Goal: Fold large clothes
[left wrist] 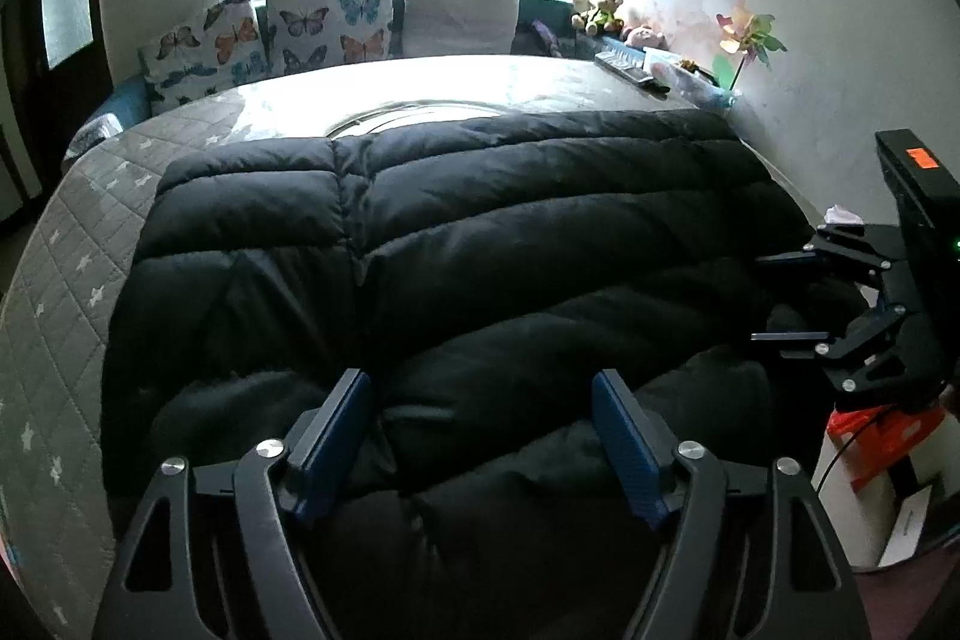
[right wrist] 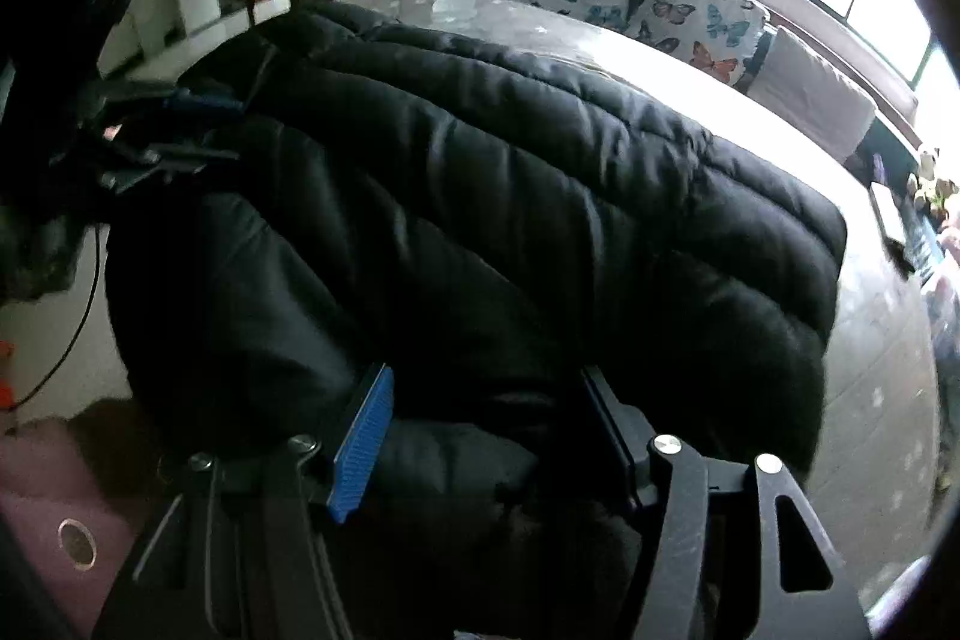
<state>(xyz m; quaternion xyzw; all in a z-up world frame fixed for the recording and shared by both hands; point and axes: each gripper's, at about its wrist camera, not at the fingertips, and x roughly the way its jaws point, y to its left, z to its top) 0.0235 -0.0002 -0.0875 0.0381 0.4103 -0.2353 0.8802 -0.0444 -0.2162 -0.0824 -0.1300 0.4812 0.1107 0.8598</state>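
A large black quilted down coat (left wrist: 456, 232) lies spread across the table, its near part bunched in soft folds. It also fills the right wrist view (right wrist: 510, 196). My left gripper (left wrist: 483, 388) is open just above the near folds, blue pads wide apart, nothing between them. My right gripper (right wrist: 486, 388) is open over the coat's near end, a fold lying between its pads but not pinched. The right gripper also shows at the right edge of the left wrist view (left wrist: 780, 298), fingers apart. The left gripper shows dimly at far left of the right wrist view (right wrist: 180, 124).
The table (left wrist: 198, 142) has a grey quilted cover with stars. Butterfly cushions (left wrist: 324, 22) and a white cushion (left wrist: 459, 13) line a bench under the window. Remotes (left wrist: 630, 70), plush toys (left wrist: 600, 10) and a pinwheel (left wrist: 747, 34) sit far right. A white box (left wrist: 882, 490) stands right.
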